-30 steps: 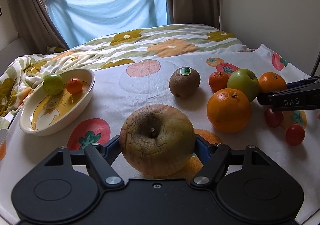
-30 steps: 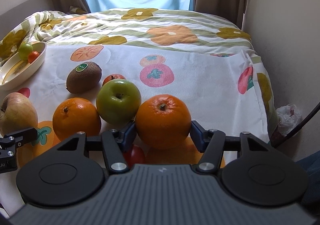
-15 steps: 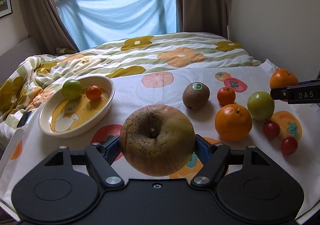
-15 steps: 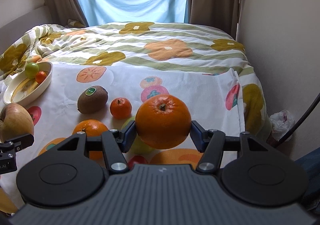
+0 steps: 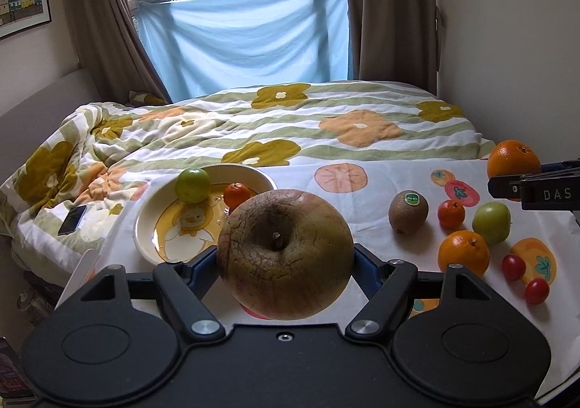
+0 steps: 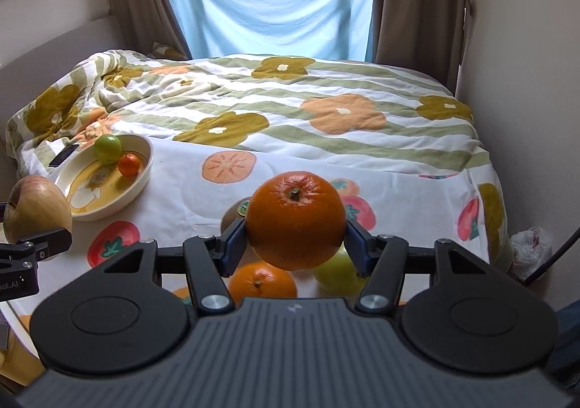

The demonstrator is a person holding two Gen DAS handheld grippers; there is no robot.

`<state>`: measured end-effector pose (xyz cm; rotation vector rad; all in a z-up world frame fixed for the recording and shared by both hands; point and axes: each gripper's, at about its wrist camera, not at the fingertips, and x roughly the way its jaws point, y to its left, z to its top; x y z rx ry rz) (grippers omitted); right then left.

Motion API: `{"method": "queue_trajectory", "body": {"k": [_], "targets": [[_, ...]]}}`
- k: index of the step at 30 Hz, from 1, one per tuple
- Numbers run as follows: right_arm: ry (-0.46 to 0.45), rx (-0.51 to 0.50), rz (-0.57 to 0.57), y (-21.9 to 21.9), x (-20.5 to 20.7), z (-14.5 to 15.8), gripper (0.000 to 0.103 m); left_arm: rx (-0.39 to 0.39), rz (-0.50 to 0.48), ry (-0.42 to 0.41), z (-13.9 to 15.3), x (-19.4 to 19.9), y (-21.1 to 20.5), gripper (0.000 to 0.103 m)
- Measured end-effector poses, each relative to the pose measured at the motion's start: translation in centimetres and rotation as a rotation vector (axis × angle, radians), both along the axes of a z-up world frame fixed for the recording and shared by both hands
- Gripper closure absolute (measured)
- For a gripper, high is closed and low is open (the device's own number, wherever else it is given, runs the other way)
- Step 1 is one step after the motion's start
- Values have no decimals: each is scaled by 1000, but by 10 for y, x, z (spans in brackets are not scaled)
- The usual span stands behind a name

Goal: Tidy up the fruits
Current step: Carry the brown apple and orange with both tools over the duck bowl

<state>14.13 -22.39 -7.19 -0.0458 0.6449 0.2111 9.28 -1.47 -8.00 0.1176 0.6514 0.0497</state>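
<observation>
At the centre of the left wrist view, the left gripper (image 5: 286,259) is grasping a big brownish apple (image 5: 285,254) above the white bowl (image 5: 145,223); mid-frame in the right view, the right gripper (image 6: 295,239) is clamping an orange (image 6: 295,220) between its fingers (image 6: 233,239).

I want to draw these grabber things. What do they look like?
Both are black plastic. The left gripper has a smooth body, two round discs, silver screws and blue-lined jaws. The right gripper looks alike but has a ribbed grey top; seen from the side, it has white letters "DAS".
</observation>
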Motion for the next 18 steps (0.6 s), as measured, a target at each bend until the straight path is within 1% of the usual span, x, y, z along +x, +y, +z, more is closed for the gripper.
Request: {"method": "queue_trajectory", "body": {"k": [10, 18], "targets": [[7, 28, 76, 92, 17, 14, 30, 17, 22, 4, 15, 18, 69, 23], [36, 25, 109, 162, 38, 13, 30, 26, -6, 26, 15, 53, 119, 24]]}}
